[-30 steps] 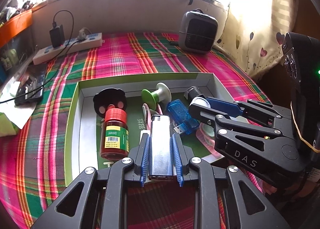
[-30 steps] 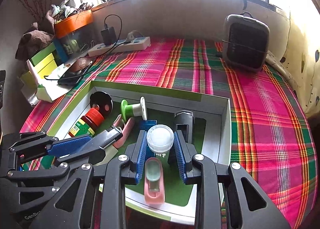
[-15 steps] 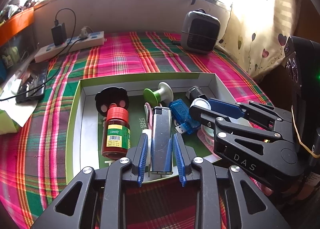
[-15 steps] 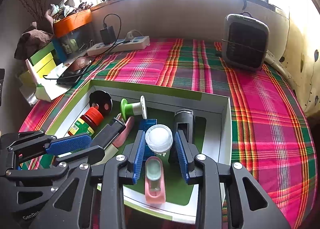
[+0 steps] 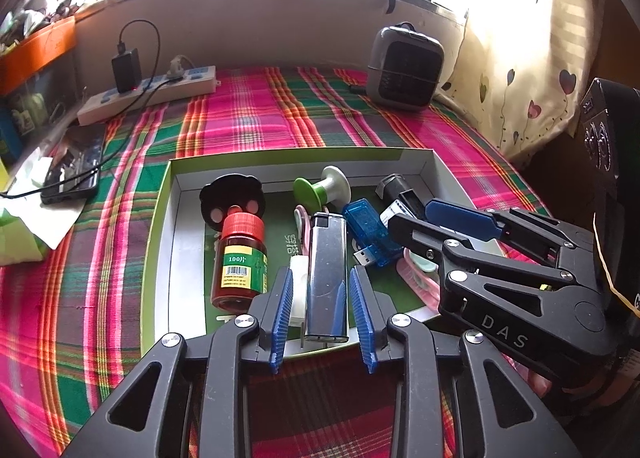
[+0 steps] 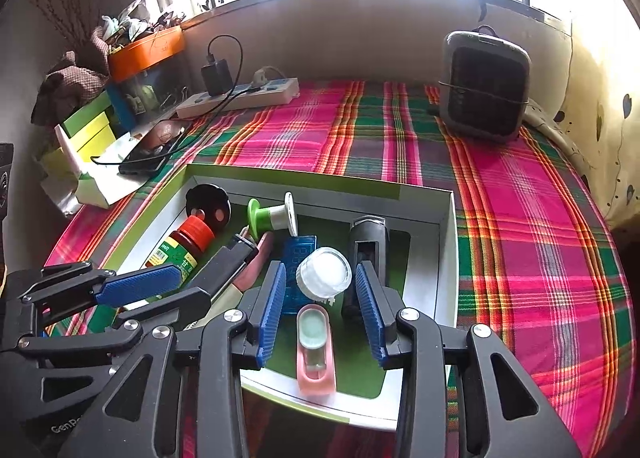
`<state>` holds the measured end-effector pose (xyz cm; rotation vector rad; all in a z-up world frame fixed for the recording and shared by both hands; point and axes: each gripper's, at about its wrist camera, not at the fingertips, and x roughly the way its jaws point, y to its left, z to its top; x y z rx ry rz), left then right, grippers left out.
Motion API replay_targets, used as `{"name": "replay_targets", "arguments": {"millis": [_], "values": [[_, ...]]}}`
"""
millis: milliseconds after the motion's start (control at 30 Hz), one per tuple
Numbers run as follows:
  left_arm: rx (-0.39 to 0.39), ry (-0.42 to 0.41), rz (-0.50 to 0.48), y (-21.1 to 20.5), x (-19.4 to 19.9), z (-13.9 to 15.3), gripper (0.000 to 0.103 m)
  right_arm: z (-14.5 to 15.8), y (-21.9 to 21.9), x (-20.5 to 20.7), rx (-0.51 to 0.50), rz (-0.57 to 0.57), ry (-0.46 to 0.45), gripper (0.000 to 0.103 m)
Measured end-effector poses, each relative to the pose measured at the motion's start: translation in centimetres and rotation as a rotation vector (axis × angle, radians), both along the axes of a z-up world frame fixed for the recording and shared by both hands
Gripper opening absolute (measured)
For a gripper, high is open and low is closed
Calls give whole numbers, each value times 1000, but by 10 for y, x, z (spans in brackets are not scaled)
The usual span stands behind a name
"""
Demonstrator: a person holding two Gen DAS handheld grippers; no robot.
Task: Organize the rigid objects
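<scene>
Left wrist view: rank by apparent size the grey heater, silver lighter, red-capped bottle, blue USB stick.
1. grey heater, though farthest away
2. silver lighter and red-capped bottle: too alike to rank, both near the lens
3. blue USB stick

Home room, plaid bedspread (image 6: 520, 218), heart-print curtain (image 5: 532, 70)

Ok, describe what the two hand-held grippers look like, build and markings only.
Both are black plastic linkages joined by silver screws, each finger faced with a ribbed blue pad. The left hand-held gripper appears in the right wrist view with partial lettering "GenR". The right hand-held gripper, seen from the left wrist, reads "DAS".
</scene>
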<state>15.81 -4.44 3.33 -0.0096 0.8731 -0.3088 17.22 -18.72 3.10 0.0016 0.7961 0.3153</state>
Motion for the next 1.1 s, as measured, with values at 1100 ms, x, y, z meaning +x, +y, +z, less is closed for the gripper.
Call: {"name": "replay_targets", "arguments": {"millis": [1100], "values": [[24,5,68,8,-88,-2,29,-4,-10,-97,26,-34,26,38]]}}
